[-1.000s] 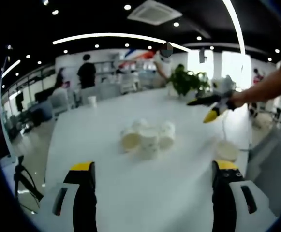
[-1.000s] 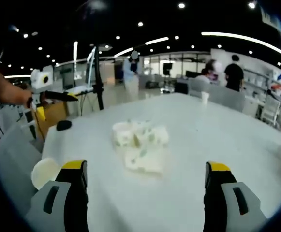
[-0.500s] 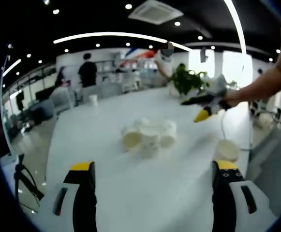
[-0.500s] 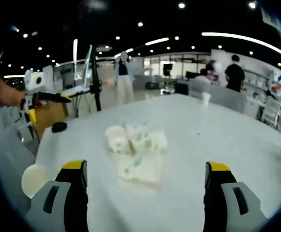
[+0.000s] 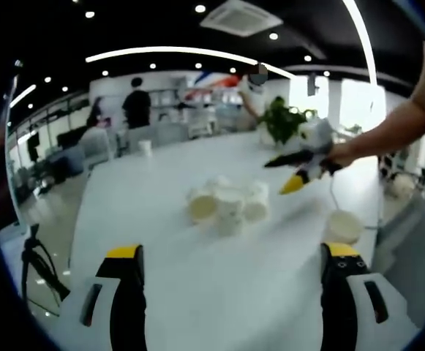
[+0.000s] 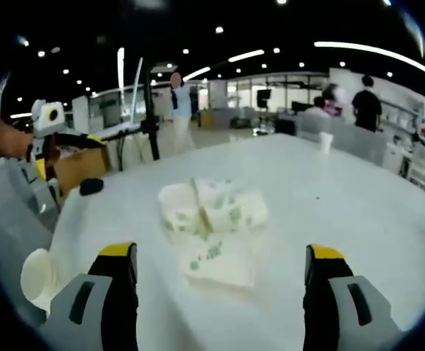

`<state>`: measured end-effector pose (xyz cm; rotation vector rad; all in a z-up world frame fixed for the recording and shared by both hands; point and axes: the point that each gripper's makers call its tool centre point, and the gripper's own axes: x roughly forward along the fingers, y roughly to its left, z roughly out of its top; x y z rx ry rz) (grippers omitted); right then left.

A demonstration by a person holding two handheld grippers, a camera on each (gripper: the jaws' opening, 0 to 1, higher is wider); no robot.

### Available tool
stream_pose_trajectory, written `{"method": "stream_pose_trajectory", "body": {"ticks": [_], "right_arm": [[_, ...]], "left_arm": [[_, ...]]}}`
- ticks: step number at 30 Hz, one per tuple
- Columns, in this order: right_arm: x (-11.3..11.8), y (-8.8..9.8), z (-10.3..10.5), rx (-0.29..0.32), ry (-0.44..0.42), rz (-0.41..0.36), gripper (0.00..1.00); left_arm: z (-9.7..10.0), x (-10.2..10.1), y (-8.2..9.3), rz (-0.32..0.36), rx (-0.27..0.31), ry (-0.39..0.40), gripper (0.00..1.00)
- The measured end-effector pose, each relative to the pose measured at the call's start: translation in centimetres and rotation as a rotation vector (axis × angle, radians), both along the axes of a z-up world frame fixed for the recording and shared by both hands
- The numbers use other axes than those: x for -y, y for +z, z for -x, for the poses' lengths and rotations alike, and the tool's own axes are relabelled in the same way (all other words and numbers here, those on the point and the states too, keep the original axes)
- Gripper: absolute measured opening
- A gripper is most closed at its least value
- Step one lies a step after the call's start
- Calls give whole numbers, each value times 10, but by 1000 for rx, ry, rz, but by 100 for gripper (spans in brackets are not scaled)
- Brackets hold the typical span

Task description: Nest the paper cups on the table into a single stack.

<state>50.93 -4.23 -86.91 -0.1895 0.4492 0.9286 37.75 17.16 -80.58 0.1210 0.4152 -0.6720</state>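
Note:
Several white paper cups (image 5: 227, 205) with green prints lie in a cluster at the middle of the white table (image 5: 161, 292); they show larger in the right gripper view (image 6: 212, 219). One more cup (image 5: 342, 227) stands apart near the table edge, low left in the right gripper view (image 6: 40, 278). My left gripper (image 5: 234, 252) is open and empty, well short of the cluster. My right gripper (image 6: 221, 253) is open too, close before the cups. In the left gripper view the right gripper (image 5: 300, 170) hovers to the right of the cluster.
A potted plant (image 5: 281, 121) and a small far cup (image 5: 145, 146) stand at the table's back. A black object (image 6: 91, 186) lies by the edge near a tripod (image 6: 150, 110). People and chairs stand beyond the table. My left gripper (image 6: 58, 142) shows at left.
The right gripper has come in toward the cup cluster, which now looms larger in its view. The left gripper has barely moved. The cups lie as before.

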Motion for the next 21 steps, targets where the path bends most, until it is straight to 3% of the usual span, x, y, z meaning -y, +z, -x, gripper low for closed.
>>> {"method": "stream_pose_trajectory", "body": {"ticks": [13, 21], "right_arm": [[-13, -25, -4, -67, -6, 17, 77], [-13, -43, -3, -74, -38, 63, 70]], "left_arm": [[4, -6, -2, 5, -7, 22, 98], [7, -6, -6, 9, -13, 27, 98]]}}
